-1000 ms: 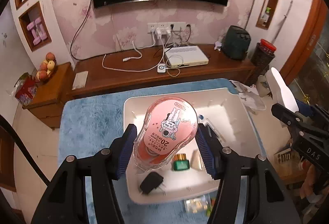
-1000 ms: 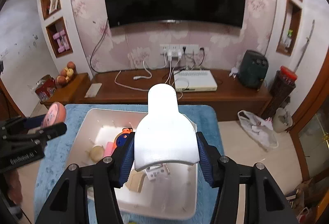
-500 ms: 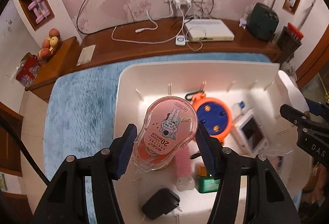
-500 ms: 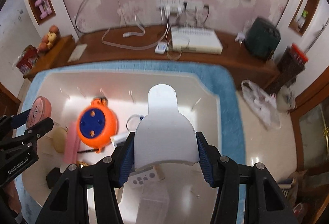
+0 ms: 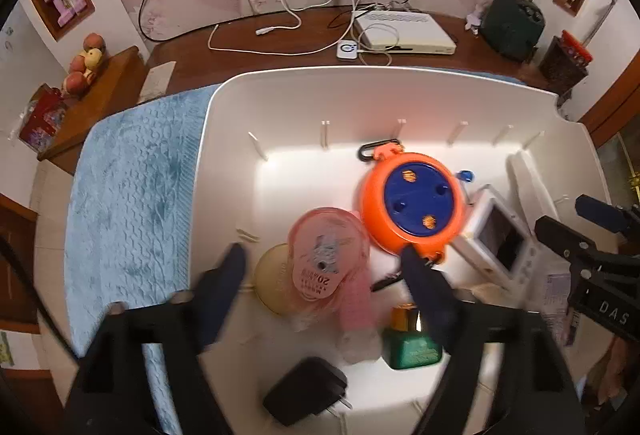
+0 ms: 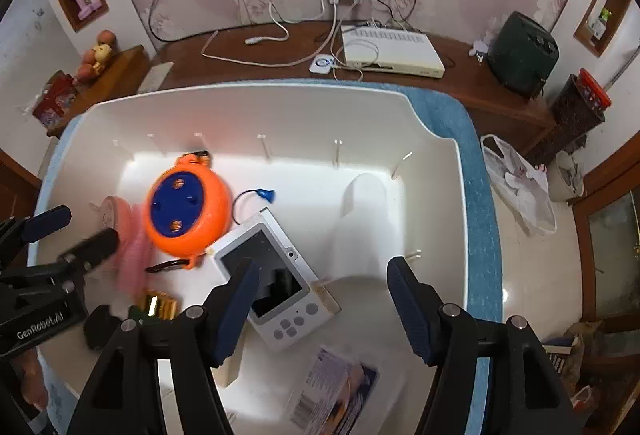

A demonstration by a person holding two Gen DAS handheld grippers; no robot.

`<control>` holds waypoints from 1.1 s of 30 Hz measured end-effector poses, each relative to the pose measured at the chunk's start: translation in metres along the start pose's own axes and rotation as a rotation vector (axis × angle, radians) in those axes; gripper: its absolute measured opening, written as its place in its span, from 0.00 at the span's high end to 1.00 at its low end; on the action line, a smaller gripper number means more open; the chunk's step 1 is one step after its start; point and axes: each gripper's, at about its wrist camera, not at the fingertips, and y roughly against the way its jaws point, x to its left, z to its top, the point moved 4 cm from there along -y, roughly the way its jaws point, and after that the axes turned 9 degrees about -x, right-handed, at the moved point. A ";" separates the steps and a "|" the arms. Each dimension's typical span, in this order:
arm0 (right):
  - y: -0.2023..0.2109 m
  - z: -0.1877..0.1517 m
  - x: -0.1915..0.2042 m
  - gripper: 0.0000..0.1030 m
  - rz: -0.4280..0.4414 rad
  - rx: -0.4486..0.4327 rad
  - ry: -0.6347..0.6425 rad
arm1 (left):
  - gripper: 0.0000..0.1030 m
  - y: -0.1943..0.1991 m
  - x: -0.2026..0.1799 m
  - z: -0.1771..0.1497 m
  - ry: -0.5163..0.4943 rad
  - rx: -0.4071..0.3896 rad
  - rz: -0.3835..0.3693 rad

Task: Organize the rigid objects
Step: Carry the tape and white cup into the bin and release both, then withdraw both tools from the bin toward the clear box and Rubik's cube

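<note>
Drop step, both sides: your left gripper (image 5: 322, 267) has its jaws spread wide and blurred, and the pink tape dispenser (image 5: 328, 265) sits between them with clear gaps on either side, so nothing is gripping it. It lies inside the white bin (image 5: 224, 123), overlapping a round yellowish disc (image 5: 272, 277) and just beside the orange cable reel (image 5: 412, 205); whether it has fully settled or is mid-fall, I cannot tell through the blur. Your right gripper (image 6: 320, 287) is also wide and empty, and the white bottle-shaped piece (image 6: 360, 223) rests in the right part of the bin, near its far wall, apart from the white handheld device (image 6: 276, 275). My read is that both items are delivered and this pair is finished. The next move calls for lifting both grippers straight up out of the bin without clipping the reel, the green bottle (image 5: 412, 341) or the black plug adapter (image 5: 306, 391) that sit close to the left fingers. Then go for the next loose objects outside the bin; none show clearly here, so look around the blue mat (image 5: 128, 203) first. Keep the jaws wide until you are over a target.
</note>
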 end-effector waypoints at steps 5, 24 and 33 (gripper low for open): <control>0.032 -0.003 0.003 0.34 0.027 -0.060 -0.020 | 0.09 0.019 -0.008 -0.004 -0.030 -0.013 -0.022; 0.151 -0.034 -0.001 0.34 0.035 -0.192 -0.097 | 0.08 0.149 -0.012 -0.019 -0.058 -0.173 -0.085; 0.172 -0.075 0.010 0.30 0.032 -0.187 -0.100 | 0.08 0.189 -0.024 -0.056 -0.129 -0.240 -0.104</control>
